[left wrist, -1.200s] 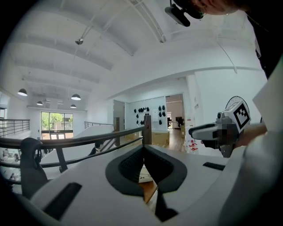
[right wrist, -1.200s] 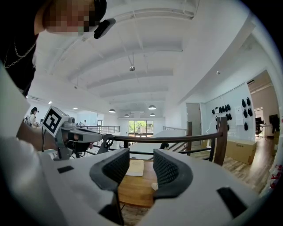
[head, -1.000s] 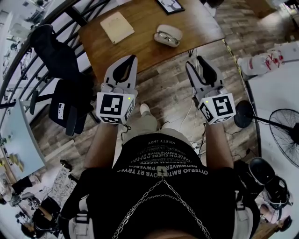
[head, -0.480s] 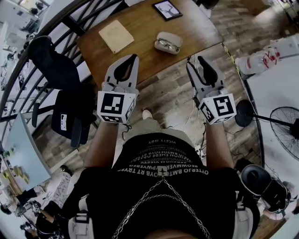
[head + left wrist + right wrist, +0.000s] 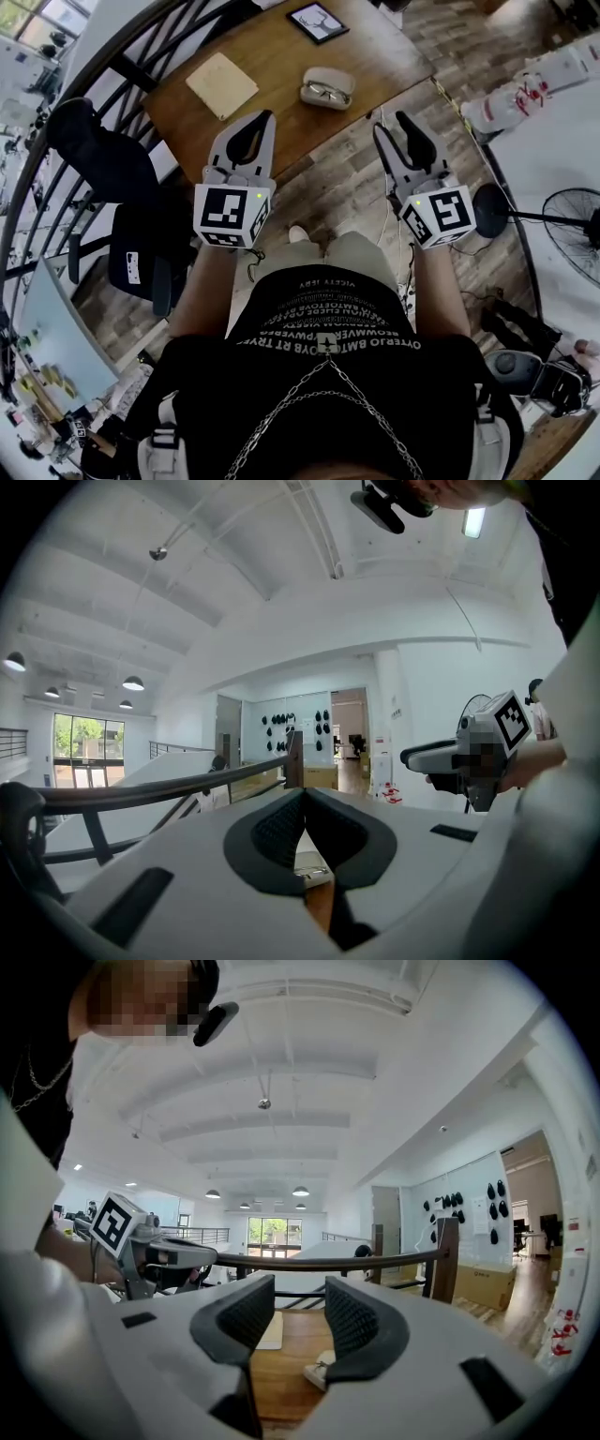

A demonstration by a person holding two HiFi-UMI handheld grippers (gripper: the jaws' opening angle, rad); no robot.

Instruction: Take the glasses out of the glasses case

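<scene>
An open pale glasses case (image 5: 326, 87) lies on the brown wooden table (image 5: 281, 122), with the glasses (image 5: 328, 91) resting inside it. Both grippers hover over the floor short of the table's near edge, well apart from the case. My left gripper (image 5: 265, 117) has its jaws closed tip to tip with nothing between them; in the left gripper view (image 5: 303, 801) the pads meet. My right gripper (image 5: 392, 125) stands open and empty. Between its fingers, in the right gripper view (image 5: 300, 1305), the case (image 5: 321, 1371) shows on the table ahead.
A tan notebook (image 5: 222, 84) and a framed picture (image 5: 317, 22) also lie on the table. A black office chair (image 5: 127, 178) stands at the left by a curved railing (image 5: 84, 75). A standing fan (image 5: 567, 230) and cables (image 5: 389, 216) are on the floor at the right.
Both grippers keep their pose and jaw state. The head view has shifted, so the table and case sit slightly further left in the frame.
</scene>
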